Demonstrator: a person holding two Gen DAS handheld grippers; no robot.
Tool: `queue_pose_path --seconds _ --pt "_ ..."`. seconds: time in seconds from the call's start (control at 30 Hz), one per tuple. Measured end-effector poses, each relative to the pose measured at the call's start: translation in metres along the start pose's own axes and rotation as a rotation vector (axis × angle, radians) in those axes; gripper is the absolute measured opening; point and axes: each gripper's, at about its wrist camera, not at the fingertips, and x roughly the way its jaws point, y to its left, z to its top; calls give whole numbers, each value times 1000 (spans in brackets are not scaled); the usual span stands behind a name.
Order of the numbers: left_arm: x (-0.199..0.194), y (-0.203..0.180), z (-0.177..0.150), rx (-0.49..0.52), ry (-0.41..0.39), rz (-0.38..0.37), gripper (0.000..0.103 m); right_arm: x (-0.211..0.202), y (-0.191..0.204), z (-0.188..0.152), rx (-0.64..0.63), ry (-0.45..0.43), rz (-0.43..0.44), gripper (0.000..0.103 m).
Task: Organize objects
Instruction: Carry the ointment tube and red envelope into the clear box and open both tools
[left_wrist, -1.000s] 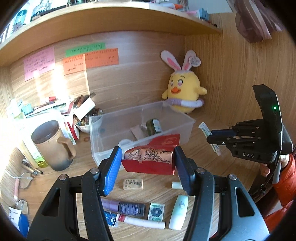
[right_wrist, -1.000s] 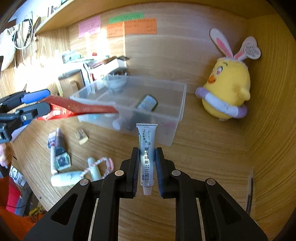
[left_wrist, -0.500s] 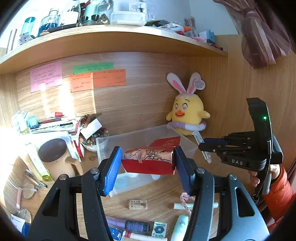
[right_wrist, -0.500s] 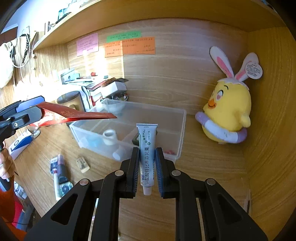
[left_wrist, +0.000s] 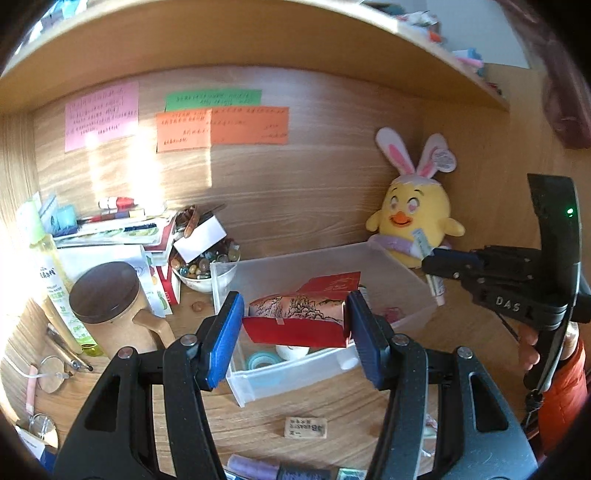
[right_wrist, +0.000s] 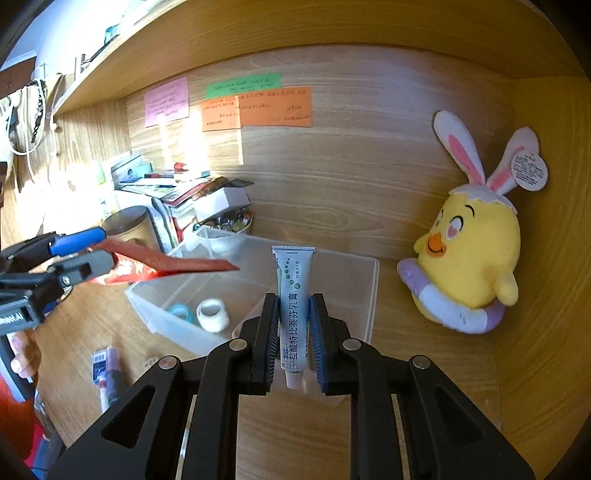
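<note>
**Both hands loaded, bin right under you**

While your left gripper (left_wrist: 295, 328) has its blue fingers (left_wrist: 225, 339) pinching the red envelope (left_wrist: 303, 314) flat above the clear plastic bin (left_wrist: 406, 280), your right gripper (right_wrist: 293, 332) has its fingers clamped on the ointment tube (right_wrist: 293, 295), cap end toward you, over the bin's near-right corner. Inside the bin you've got a white tape roll (right_wrist: 212, 314) and a blue tape roll (right_wrist: 181, 312) sitting side by side. Around it things are crowded: a brown mug (left_wrist: 110, 306) and a bowl of beads (left_wrist: 201, 266) to the left, the yellow chick plush (right_wrist: 472, 251) against the right wall, and an eraser (left_wrist: 306, 427) on the counter (left_wrist: 258, 417) in front.
</note>
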Motion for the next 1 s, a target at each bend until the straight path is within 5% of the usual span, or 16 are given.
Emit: queue_pose_path --seconds 0.63,1.0 --pt "80 15 0 -30 121 64 57 72 -14 -1 16 130 -21 15" --pt "98 11 -10 -10 199 36 58 92 -13 -10 3 203 -6 16"
